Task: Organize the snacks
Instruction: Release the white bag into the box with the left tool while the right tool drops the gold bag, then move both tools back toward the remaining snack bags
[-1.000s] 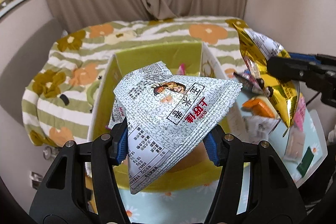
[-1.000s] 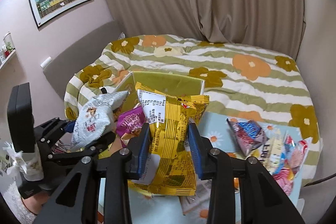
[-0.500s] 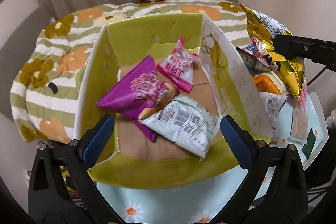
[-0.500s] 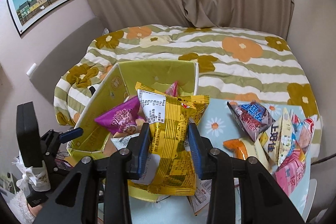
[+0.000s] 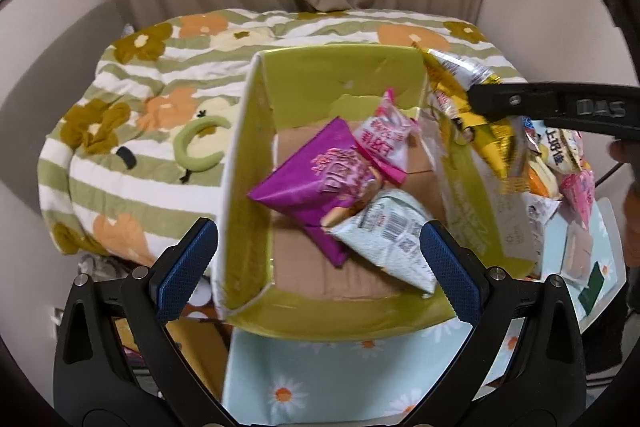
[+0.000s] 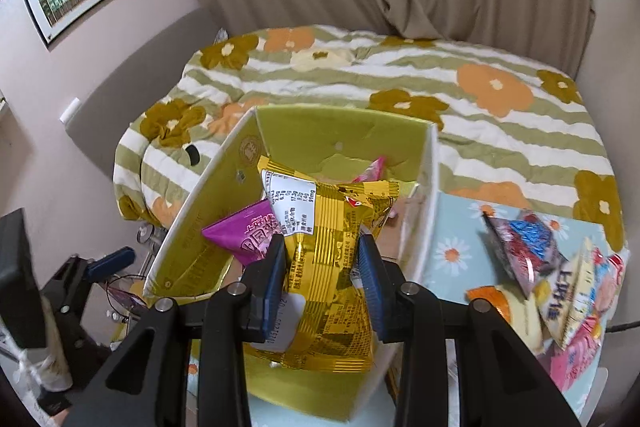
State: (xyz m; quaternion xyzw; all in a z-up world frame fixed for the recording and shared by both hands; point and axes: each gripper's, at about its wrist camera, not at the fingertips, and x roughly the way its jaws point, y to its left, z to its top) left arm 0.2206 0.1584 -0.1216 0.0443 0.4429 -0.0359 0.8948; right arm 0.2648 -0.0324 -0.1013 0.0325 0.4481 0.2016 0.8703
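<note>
A yellow-green cardboard box [image 5: 244,187] stands on the daisy-print table. Inside lie a purple snack bag [image 5: 316,179], a pink-and-white bag [image 5: 384,139] and a white patterned bag [image 5: 392,239]. My left gripper [image 5: 320,259] is open and empty, just short of the box's near wall. My right gripper [image 6: 322,267] is shut on a gold snack bag [image 6: 332,267] and holds it over the box [image 6: 192,227]; the gold bag also shows in the left wrist view [image 5: 460,95] at the box's right wall. The purple bag [image 6: 244,235] sits left of it.
A pile of several loose snack bags [image 6: 560,275] lies on the table right of the box, also in the left wrist view [image 5: 560,163]. A flower-striped bed [image 6: 400,87] lies behind, curtains beyond. The table's left edge [image 5: 228,367] drops to clutter on the floor.
My left gripper opened and dropped the white patterned bag into the box, then drew back slightly. My right gripper carried the gold bag left, over the box.
</note>
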